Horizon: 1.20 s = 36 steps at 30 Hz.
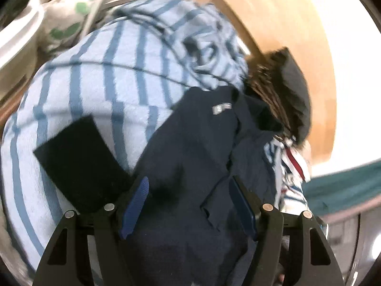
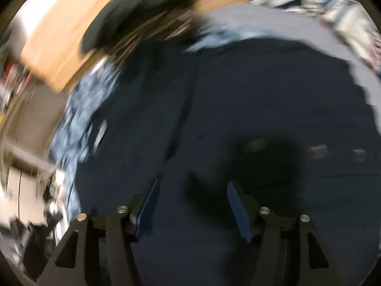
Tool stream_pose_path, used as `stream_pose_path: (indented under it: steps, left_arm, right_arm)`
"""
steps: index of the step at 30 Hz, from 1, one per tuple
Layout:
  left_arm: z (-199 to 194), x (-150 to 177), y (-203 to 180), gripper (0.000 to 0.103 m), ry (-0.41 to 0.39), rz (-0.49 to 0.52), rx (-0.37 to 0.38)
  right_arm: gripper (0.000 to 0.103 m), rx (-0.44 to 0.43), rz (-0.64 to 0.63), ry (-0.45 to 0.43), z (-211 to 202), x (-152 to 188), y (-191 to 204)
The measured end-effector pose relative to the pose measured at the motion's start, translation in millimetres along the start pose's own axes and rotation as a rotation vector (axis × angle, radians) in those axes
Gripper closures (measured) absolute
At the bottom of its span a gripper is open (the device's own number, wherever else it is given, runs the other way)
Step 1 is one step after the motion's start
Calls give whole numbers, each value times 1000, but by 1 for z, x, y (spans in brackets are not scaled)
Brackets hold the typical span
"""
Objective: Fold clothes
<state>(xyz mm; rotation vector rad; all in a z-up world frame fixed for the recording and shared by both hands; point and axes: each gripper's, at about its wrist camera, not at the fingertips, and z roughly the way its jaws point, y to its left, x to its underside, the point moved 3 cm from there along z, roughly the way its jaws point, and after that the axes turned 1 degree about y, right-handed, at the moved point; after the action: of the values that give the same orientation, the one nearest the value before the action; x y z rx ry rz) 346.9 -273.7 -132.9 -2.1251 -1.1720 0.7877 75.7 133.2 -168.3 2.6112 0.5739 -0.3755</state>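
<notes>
A dark navy garment (image 1: 197, 147) with a small grey label lies over a light blue striped cloth (image 1: 100, 88). My left gripper (image 1: 189, 183) is open, its blue pads on either side of the navy fabric, close above it. In the right wrist view the same navy garment (image 2: 250, 100) fills most of the frame, spread flat. My right gripper (image 2: 191, 184) is open just above it, holding nothing. The right view is blurred by motion.
A dark brown and black garment (image 1: 285, 90) lies on the wooden table (image 1: 285, 23) beyond the navy one. A white, red and navy striped cloth (image 1: 293, 171) lies to the right. A white bag with green print (image 1: 69, 16) sits at far left.
</notes>
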Motion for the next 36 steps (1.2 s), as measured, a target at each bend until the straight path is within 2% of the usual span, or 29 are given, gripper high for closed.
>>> stream_pose_path:
  steps: [3, 5, 7, 9, 13, 14, 17, 19, 20, 21, 22, 24, 25, 27, 28, 29, 30, 32, 33, 36]
  left_arm:
    - [-8, -1, -6, 33, 7, 52, 64]
    - [-6, -1, -12, 33, 26, 107, 55]
    - [0, 0, -17, 33, 49, 155, 39]
    - [14, 4, -17, 33, 89, 156, 35]
    - [37, 15, -11, 33, 157, 94, 64]
    - [39, 17, -11, 33, 168, 96, 60]
    - [41, 20, -15, 33, 175, 125, 51]
    - [43, 21, -21, 33, 184, 141, 61]
    - [44, 21, -24, 33, 189, 149, 66]
    - [48, 21, -30, 33, 194, 167, 62]
    - [51, 21, -35, 33, 198, 184, 58]
    - [60, 22, -48, 33, 215, 228, 58]
    - [65, 23, -54, 33, 226, 248, 55]
    - [75, 25, -57, 33, 250, 261, 14]
    - [76, 26, -56, 33, 252, 257, 10]
    - [74, 27, -53, 33, 259, 241, 18]
    - [72, 28, -51, 33, 267, 225, 28]
    - [64, 28, -44, 33, 277, 185, 80]
    - [60, 27, -40, 33, 273, 167, 91]
    - [54, 19, -35, 33, 243, 148, 74]
  right_arm:
    - [26, 19, -61, 69, 24, 22, 14]
    - [21, 32, -101, 116, 40, 37, 24]
    - [21, 26, -125, 156, 49, 47, 30]
    - [23, -36, -101, 176, 44, 44, 28]
    - [27, -260, 19, 169, 34, 29, 22]
    - [28, -287, 43, 178, 37, 26, 23]
    - [30, -232, 33, 219, 61, 23, 27]
    - [30, -222, 22, 217, 67, 22, 32]
    - [33, -231, 20, 202, 65, 19, 35]
    - [50, -245, 15, 190, 62, 17, 38]
    - [60, -262, 10, 184, 62, 14, 42]
    - [62, -277, -13, 196, 68, 13, 51]
    - [63, -262, -33, 202, 70, 14, 55]
    - [73, -207, -81, 212, 75, 20, 60]
    - [77, -214, -82, 216, 75, 22, 61]
    - [89, -244, -70, 218, 74, 23, 60]
    - [93, -309, -40, 239, 73, 24, 60]
    - [95, -503, 42, 283, 65, 28, 59]
    - [95, -531, 34, 288, 59, 30, 61]
    - [95, -499, -43, 295, 47, 37, 70]
